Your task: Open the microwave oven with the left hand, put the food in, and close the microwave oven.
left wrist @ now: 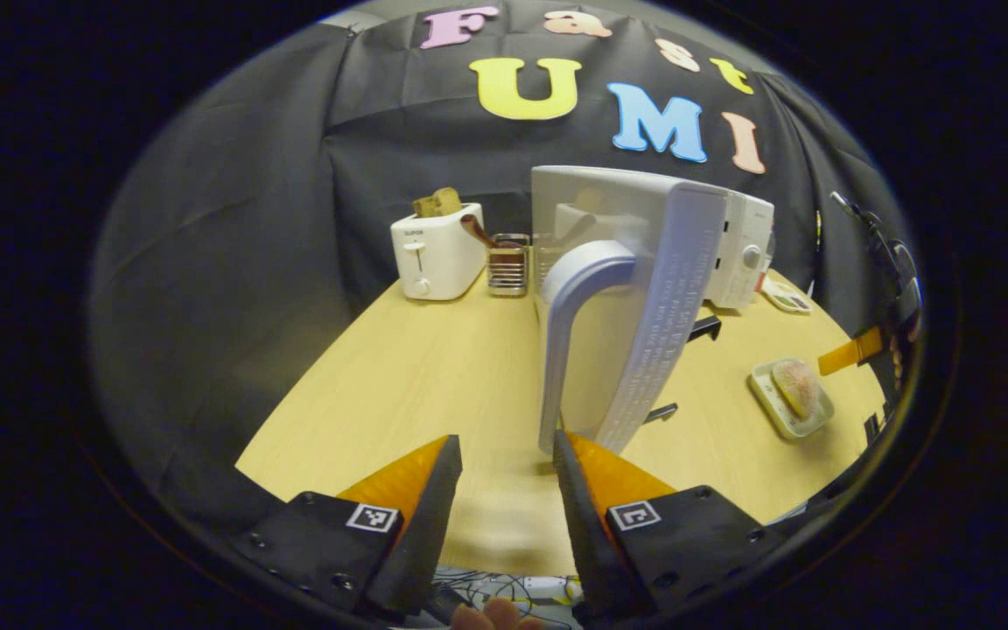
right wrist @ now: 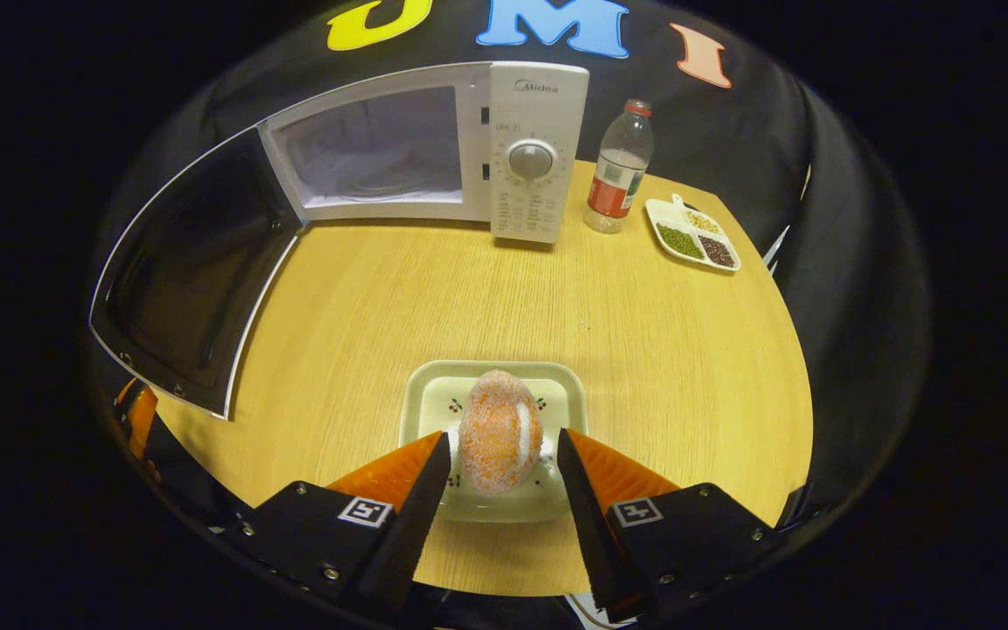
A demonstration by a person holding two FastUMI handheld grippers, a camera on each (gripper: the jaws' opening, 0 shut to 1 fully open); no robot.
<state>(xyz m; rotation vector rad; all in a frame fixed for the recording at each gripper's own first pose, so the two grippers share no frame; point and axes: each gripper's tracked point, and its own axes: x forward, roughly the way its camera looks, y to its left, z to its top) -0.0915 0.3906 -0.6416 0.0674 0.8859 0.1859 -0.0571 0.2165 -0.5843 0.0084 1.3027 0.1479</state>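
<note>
The white microwave (right wrist: pixel 530 157) stands at the back of the round wooden table, its door (right wrist: pixel 189 271) swung wide and the cavity (right wrist: pixel 373 149) bare. In the left gripper view the door (left wrist: pixel 670 297) is edge-on, with its curved handle (left wrist: pixel 574 297) just ahead. My left gripper (left wrist: pixel 504 451) is open, holding nothing, its right fingertip close to the handle's lower end. A sugar-coated bun (right wrist: pixel 500 420) lies on a small cream plate (right wrist: pixel 434 394). My right gripper (right wrist: pixel 502 446) is open, one finger on each side of the bun with small gaps showing.
A white toaster (left wrist: pixel 434 249) with bread and a small metal rack (left wrist: pixel 508 262) stand at the back, left of the microwave. A plastic bottle (right wrist: pixel 618 171) and a divided dish of beans (right wrist: pixel 695 234) sit to the microwave's right. The open door juts over the table's left part.
</note>
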